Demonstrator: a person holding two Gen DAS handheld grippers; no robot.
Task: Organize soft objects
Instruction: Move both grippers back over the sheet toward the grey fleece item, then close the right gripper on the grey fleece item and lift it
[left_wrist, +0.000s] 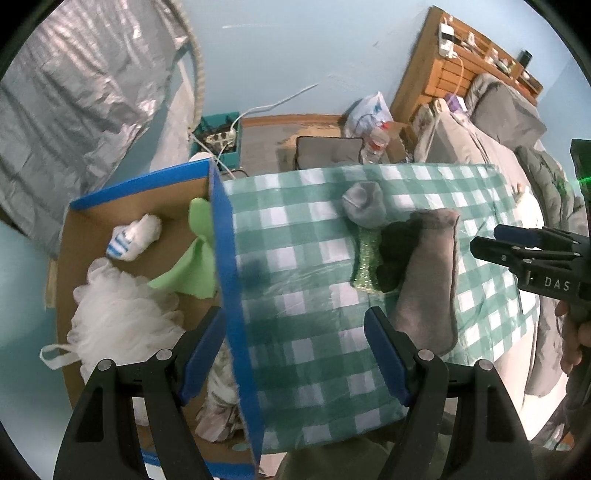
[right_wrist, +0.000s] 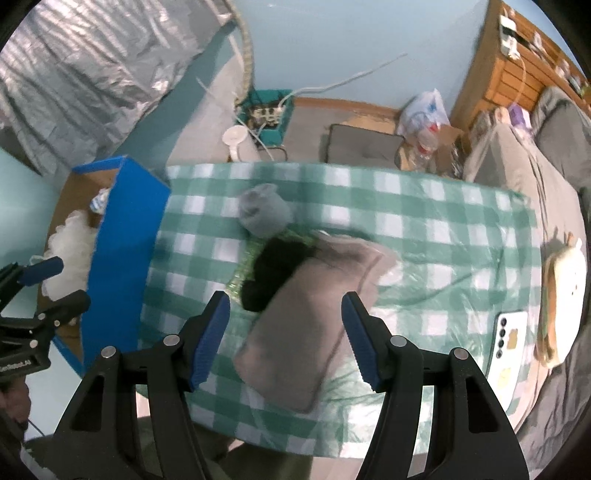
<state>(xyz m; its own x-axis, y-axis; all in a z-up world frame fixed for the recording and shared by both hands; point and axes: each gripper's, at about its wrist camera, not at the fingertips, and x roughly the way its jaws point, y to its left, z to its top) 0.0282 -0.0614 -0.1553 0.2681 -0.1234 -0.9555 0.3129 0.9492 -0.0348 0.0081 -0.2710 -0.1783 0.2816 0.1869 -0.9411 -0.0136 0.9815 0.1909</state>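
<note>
A cardboard box with blue edges stands at the left of the checked table. It holds a white mesh pouf, a blue-striped white sock and a green cloth. On the table lie a grey folded cloth, a black soft item, a green sparkly sponge and a grey rolled sock. My left gripper is open and empty over the box's right wall. My right gripper is open and empty just above the grey cloth.
A phone and a cream plush toy lie at the table's right end. A bed with grey bedding stands at the right. On the floor behind are a teal crate, a grey cushion and bottles.
</note>
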